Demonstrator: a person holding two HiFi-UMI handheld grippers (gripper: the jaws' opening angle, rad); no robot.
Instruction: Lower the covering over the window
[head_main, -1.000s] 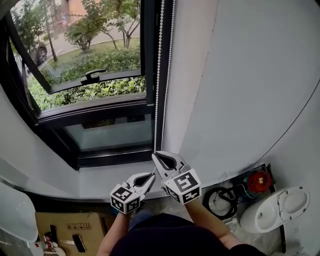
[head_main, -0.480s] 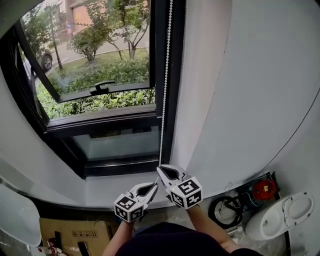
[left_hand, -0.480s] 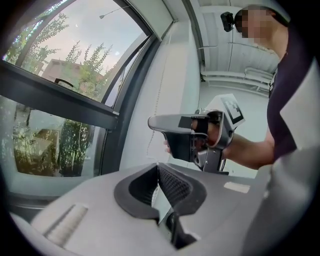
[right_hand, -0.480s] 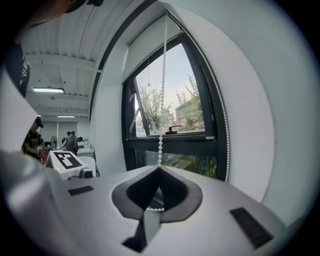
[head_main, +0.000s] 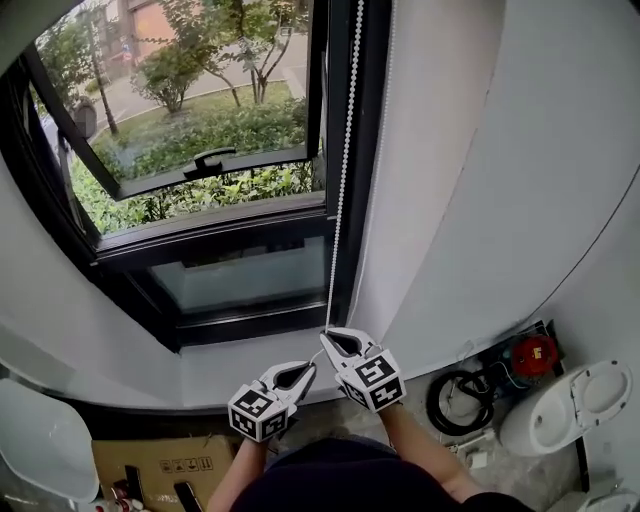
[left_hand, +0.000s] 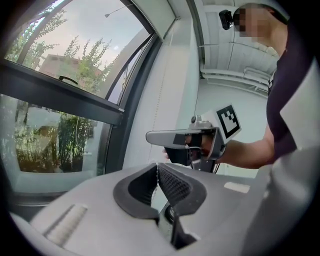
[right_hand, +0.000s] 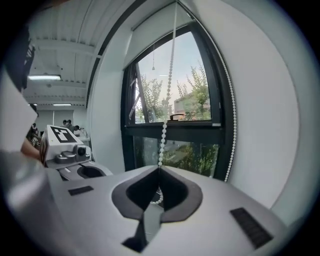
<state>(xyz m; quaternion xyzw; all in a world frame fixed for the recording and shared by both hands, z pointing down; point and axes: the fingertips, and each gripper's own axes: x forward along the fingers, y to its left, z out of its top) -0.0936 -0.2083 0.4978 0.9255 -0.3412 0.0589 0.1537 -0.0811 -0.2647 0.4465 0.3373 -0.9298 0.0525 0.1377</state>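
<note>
White bead chain (head_main: 340, 200) is being drawn lower by the right hand-held gripper (head_main: 326, 336) clamped on it; the left hand-held gripper (head_main: 311, 367) alongside is pinching the slack; covering presumably descending.

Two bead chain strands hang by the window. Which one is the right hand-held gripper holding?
The strand crossing the glass, running into the right hand-held gripper, shut on it; the other strand hangs free along the window frame.

We are looking down at a black-framed window (head_main: 235, 228), its upper sash (head_main: 262, 157) tilting open onto daylit shrubs (head_main: 235, 190). White walls (head_main: 500, 150) are flanking it, and a cardboard box (head_main: 155, 466) is lying below the sill (head_main: 225, 368).
</note>
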